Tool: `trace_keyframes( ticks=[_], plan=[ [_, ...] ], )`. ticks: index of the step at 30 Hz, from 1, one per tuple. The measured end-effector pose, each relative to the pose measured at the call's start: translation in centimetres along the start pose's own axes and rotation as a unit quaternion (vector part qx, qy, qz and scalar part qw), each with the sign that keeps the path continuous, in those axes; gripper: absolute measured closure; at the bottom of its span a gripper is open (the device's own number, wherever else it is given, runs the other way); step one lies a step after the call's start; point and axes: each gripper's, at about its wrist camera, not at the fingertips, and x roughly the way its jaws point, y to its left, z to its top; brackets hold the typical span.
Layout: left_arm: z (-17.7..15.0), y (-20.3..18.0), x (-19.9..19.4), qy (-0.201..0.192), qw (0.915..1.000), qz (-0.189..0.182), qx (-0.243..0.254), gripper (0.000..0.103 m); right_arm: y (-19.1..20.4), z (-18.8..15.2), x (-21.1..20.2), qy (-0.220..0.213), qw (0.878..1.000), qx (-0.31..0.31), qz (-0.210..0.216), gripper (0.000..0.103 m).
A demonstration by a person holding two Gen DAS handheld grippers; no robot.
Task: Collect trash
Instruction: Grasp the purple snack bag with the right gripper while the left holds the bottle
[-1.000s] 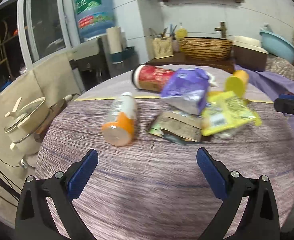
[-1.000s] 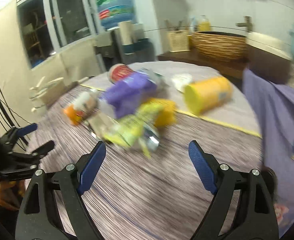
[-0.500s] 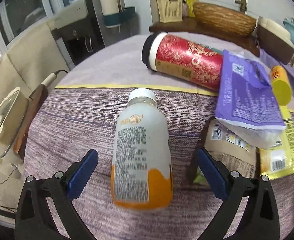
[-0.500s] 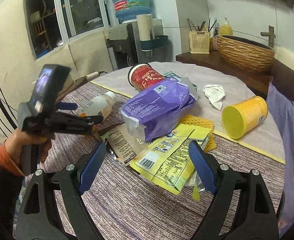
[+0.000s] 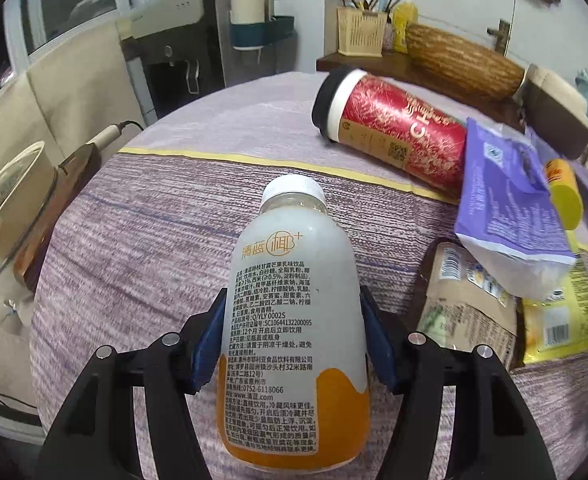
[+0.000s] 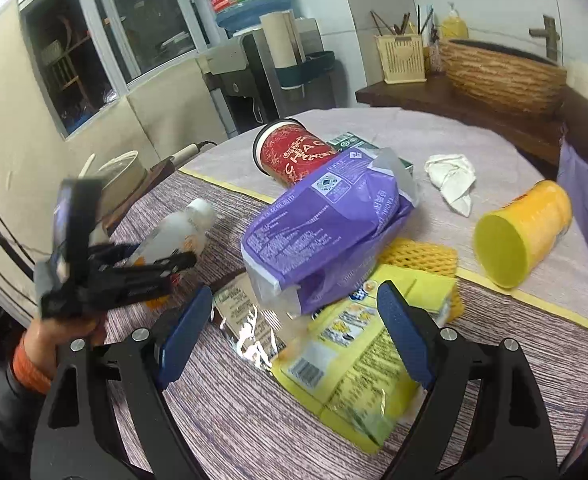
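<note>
1. Two blue pads of the left gripper (image 5: pixel 294 340) sit against the flanks of the frosted plastic bottle with the orange base and white cap (image 5: pixel 294 320), clamped at mid-body. The bottle lies on its side on the purple woven tablecloth (image 5: pixel 141 248).
2. Its long axis runs straight out along the fingers: orange base toward the wrist, white cap pointing away. By my read the grasp is made and a lift comes next.
3. Over to the right gripper (image 6: pixel 294 332): jaws spread wide, holding nothing, hovering above the heap with the torn purple plastic bag (image 6: pixel 326 232) just beyond its tips. This hand is the nearer one for the pile.
4. Under the bag lie a yellow-green snack packet (image 6: pixel 350 368) and a brown foil-lined pouch (image 6: pixel 245 316), overlapping, with a yellow foam net sleeve (image 6: pixel 418 258) tucked behind.
5. Farther out: a red paper cup with a black lid (image 5: pixel 390 128) on its side, a yellow plastic tumbler (image 6: pixel 522 232) lying with its mouth open toward us, and a crumpled white tissue (image 6: pixel 452 180).
6. Nothing blocks the bottle's way up; the pouch lies just beside its right flank, so a sideways swing might clip it.
</note>
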Motion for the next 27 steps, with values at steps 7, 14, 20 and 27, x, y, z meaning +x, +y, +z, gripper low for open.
trace_keyframes(
  ticks=[7,14,20,27],
  plan=[
    [-3.6,0.3,-5.0,-0.062,0.9978,-0.013,-0.020,0.042,0.0,2.0,4.3,0.044,0.998,0.047,-0.012,0.045],
    [-6.2,-1.0,-7.8,-0.097,0.9952,0.011,-0.001,0.042,-1.0,1.5,6.4,0.057,0.994,0.087,-0.025,0.084],
    [-7.7,-1.3,-9.4,-0.117,0.9929,-0.002,-0.019,0.042,-0.7,1.2,4.5,0.017,0.998,0.065,-0.009,0.098],
    [-9.5,-2.9,-11.2,-0.136,0.9902,-0.012,-0.031,0.042,0.7,0.5,0.4,-0.028,0.999,0.023,0.013,0.101]
  ],
)
